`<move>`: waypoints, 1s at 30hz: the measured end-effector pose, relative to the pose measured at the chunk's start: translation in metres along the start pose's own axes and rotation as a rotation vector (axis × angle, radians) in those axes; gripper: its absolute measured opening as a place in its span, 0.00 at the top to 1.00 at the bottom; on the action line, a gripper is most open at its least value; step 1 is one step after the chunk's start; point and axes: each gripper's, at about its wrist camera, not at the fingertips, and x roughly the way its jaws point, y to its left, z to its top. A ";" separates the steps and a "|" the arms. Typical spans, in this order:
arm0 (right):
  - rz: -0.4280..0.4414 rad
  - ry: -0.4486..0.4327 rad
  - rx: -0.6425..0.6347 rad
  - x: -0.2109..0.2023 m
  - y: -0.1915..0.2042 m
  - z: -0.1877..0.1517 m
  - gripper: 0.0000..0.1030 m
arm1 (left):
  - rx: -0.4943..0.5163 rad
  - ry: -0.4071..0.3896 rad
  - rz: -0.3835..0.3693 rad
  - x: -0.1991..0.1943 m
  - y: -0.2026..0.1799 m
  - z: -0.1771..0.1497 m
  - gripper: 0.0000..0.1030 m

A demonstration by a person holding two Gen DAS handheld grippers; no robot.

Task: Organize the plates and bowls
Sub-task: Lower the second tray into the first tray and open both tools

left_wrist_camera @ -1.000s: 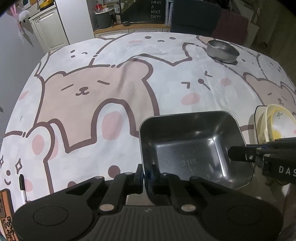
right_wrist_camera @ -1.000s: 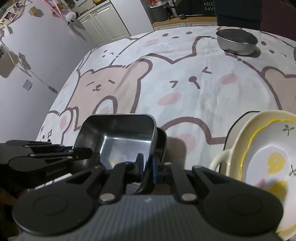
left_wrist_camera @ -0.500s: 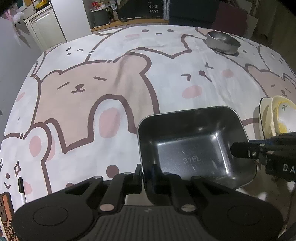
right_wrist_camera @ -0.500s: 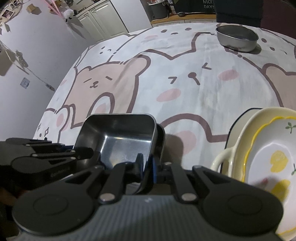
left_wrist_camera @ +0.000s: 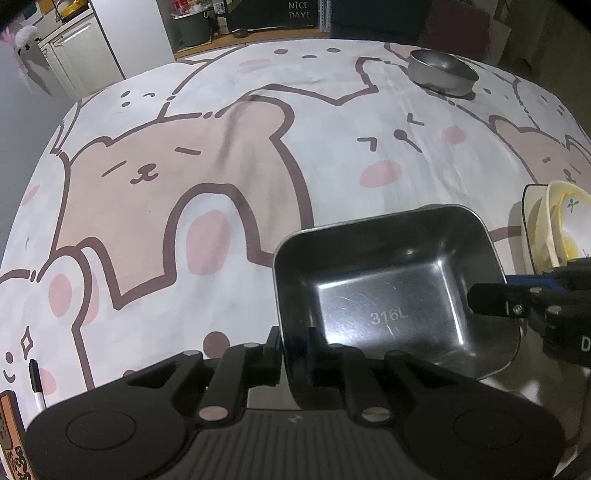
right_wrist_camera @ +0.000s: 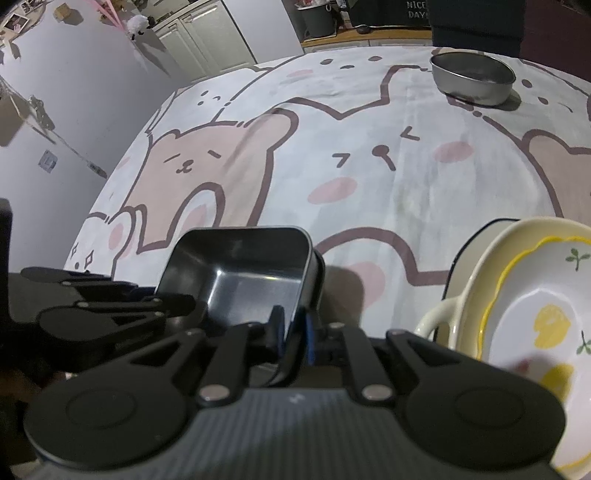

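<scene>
A square steel tray (left_wrist_camera: 391, 284) marked 316L is held above the near edge of the table, also in the right wrist view (right_wrist_camera: 240, 280). My left gripper (left_wrist_camera: 293, 347) is shut on its near-left rim. My right gripper (right_wrist_camera: 293, 332) is shut on its right rim and shows at the right of the left wrist view (left_wrist_camera: 517, 299). A stack of cream and yellow plates (right_wrist_camera: 524, 321) with a handled dish lies to the right of the tray, also in the left wrist view (left_wrist_camera: 557, 221). A round steel bowl (left_wrist_camera: 441, 72) stands at the far right of the table, also in the right wrist view (right_wrist_camera: 472, 77).
The table carries a bear-print cloth (left_wrist_camera: 184, 166). A black marker (left_wrist_camera: 37, 384) lies at the near left edge. White cabinets (right_wrist_camera: 207, 33) and a counter stand beyond the far side of the table.
Both grippers have lifted the steel tray a little higher and drawn it slightly nearer. The plates and the round bowl have not moved.
</scene>
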 end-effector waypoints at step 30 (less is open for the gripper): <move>-0.018 0.037 -0.029 -0.002 0.001 -0.005 0.84 | -0.001 -0.004 -0.018 -0.014 0.000 -0.007 0.86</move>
